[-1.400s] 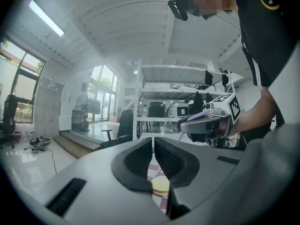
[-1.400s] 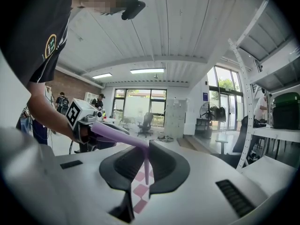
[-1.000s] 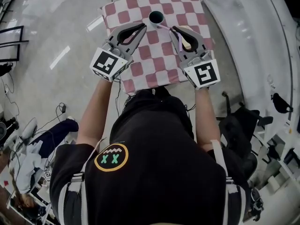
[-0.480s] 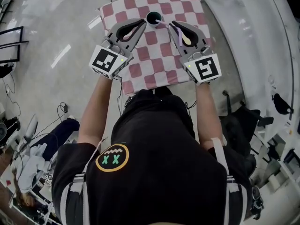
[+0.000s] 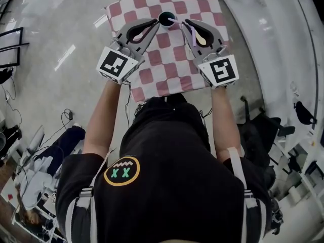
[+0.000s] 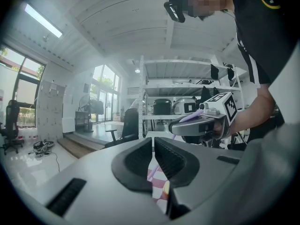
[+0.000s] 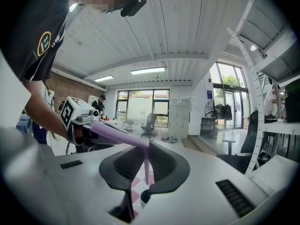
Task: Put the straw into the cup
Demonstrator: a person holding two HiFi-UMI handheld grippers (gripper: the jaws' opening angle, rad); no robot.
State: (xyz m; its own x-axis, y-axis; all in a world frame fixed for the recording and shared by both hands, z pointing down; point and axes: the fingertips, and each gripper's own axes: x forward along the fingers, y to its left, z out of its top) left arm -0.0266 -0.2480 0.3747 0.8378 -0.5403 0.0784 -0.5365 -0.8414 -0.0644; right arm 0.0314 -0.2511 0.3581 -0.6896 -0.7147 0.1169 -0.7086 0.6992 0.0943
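Note:
A dark teal cup (image 5: 167, 18) stands near the far edge of the red-and-white checkered table (image 5: 171, 65). My right gripper (image 5: 184, 24) is shut on a bent purple straw (image 7: 146, 165), just right of the cup. The straw's short end points down, and the cup's mouth (image 7: 145, 198) shows below it. In the head view the straw (image 5: 193, 35) lies along the right gripper, its tip at the cup's rim. My left gripper (image 5: 155, 24) is shut with nothing in it, just left of the cup. The left gripper view shows its jaws together and the right gripper (image 6: 202, 125) beyond.
The small table is surrounded by bare grey floor. A white curved structure (image 5: 273, 44) runs along the right. A black office chair (image 5: 260, 133) stands at the lower right, and cables and clothes (image 5: 35, 161) lie on the floor at the lower left.
Both grippers have moved forward toward the cup and now flank it. The straw's tip has come from right of the cup to its rim.

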